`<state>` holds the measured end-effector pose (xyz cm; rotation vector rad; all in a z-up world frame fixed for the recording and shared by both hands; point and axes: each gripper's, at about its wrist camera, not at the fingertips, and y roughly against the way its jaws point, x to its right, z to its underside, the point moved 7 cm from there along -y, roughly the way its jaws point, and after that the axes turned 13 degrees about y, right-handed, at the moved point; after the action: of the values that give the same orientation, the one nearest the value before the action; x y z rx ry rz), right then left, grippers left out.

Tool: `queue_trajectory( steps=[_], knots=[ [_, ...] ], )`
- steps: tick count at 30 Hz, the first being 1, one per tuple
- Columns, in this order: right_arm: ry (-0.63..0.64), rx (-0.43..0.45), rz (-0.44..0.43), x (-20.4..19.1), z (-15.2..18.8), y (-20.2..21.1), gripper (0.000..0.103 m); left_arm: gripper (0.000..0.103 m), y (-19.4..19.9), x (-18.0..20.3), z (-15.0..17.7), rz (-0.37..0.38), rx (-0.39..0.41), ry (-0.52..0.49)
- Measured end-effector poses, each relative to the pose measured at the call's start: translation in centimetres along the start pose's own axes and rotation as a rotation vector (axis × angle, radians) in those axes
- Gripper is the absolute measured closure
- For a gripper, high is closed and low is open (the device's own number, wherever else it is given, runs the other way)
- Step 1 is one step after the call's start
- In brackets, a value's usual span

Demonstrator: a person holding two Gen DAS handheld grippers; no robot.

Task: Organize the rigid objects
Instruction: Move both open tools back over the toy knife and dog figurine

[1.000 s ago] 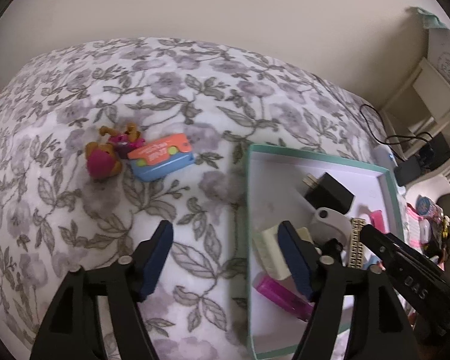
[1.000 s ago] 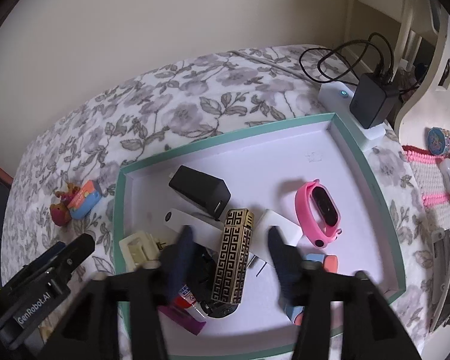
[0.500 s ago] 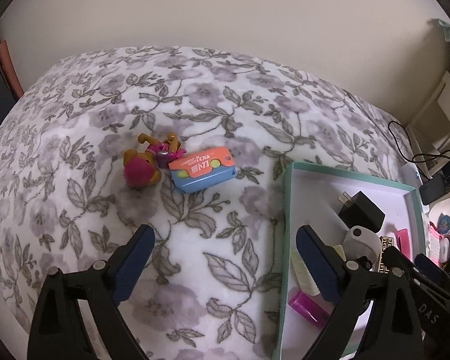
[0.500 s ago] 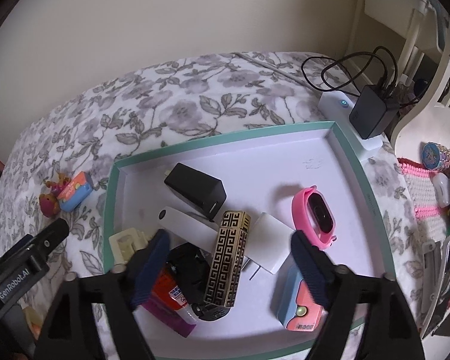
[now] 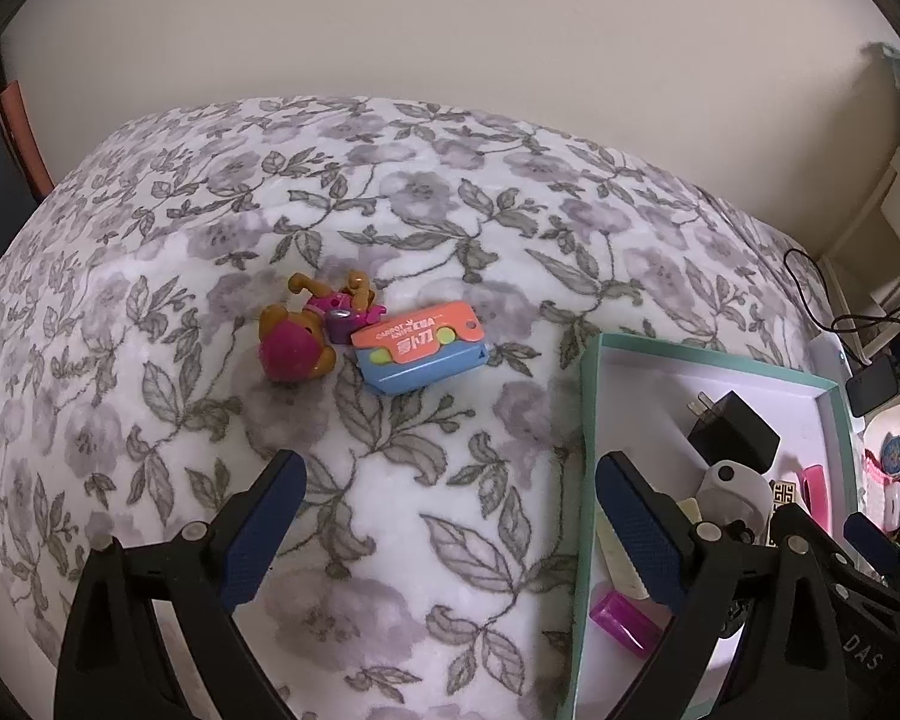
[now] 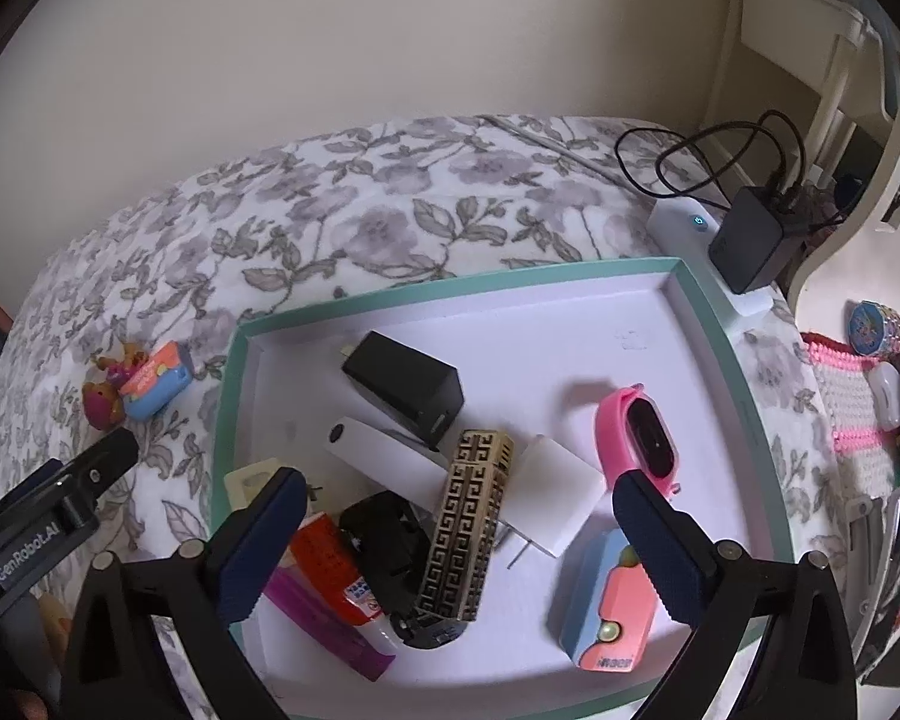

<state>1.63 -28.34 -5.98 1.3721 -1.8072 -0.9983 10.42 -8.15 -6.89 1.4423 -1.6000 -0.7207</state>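
Toy knife case (image 5: 421,347) seen at 12 o'clock of left gripper (image 5: 444,516), jaws spread, empty; long axis 8-to-2; right gripper (image 6: 456,531) spread over tray (image 6: 744,372), farther

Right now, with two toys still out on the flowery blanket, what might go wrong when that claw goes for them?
The open left gripper must take either the blue-and-orange toy box or the brown-and-pink dog figure. They touch, so grabbing one may knock the other away. The soft floral blanket could give under the fingers. The teal-rimmed tray is already crowded, so dropped pieces may pile up.
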Motion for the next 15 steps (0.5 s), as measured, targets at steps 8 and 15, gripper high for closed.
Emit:
queue_trajectory(
  steps=[8,15],
  knots=[
    [0.032,0.064,-0.077,-2.3,-0.8,0.6,0.0,0.006,0.3,-1.9,-1.4,0.017,0.01,0.073],
    [0.067,0.129,-0.184,-5.5,-1.5,1.4,0.0,0.006,1.3,-5.4,-3.7,0.003,0.082,0.164]
  ],
)
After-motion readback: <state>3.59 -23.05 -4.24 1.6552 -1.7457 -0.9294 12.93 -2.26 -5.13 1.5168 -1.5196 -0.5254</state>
